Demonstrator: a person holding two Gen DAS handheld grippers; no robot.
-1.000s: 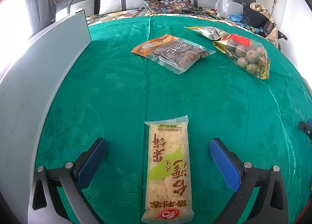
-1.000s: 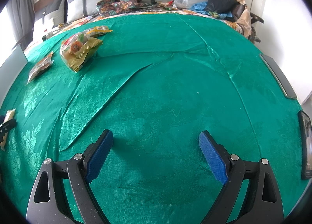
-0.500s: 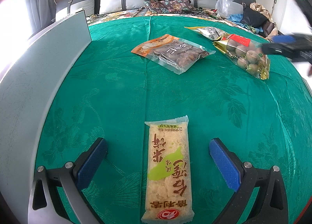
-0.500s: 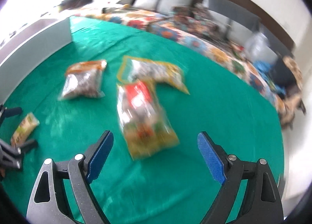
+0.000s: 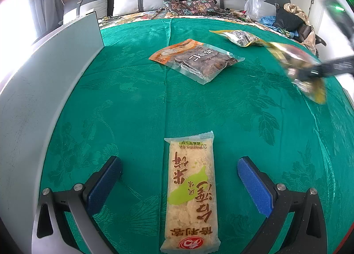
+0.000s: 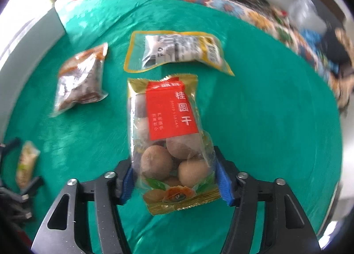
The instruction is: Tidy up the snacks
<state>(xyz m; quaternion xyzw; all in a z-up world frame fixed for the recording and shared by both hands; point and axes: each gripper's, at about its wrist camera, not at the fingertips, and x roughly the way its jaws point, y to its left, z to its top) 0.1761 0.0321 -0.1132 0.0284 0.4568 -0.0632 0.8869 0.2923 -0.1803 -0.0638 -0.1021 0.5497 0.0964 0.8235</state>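
Observation:
A long pale rice-cracker bar [image 5: 191, 189] lies on the green cloth between the blue pads of my left gripper [image 5: 179, 162], which stands open without touching it. My right gripper [image 6: 173, 172] is closing its jaws on a clear bag of dried longans [image 6: 168, 125] with a red label; both pads touch the bag's lower sides. In the left wrist view that bag [image 5: 294, 59] and the right gripper [image 5: 309, 72] are blurred at the far right. The bar [image 6: 25, 163] also shows small at the left of the right wrist view.
A brown snack pack with an orange top [image 5: 199, 59] and a yellow-edged pouch [image 5: 239, 37] lie farther back on the cloth. A grey upright board [image 5: 44, 76] lines the left side. Pillows, clothes and a plastic bag sit at the far end.
My right gripper swept from bare cloth over to the longan bag and its jaws narrowed around it. The bag now looks blurred and shifted in the left wrist view. The left gripper stayed put.

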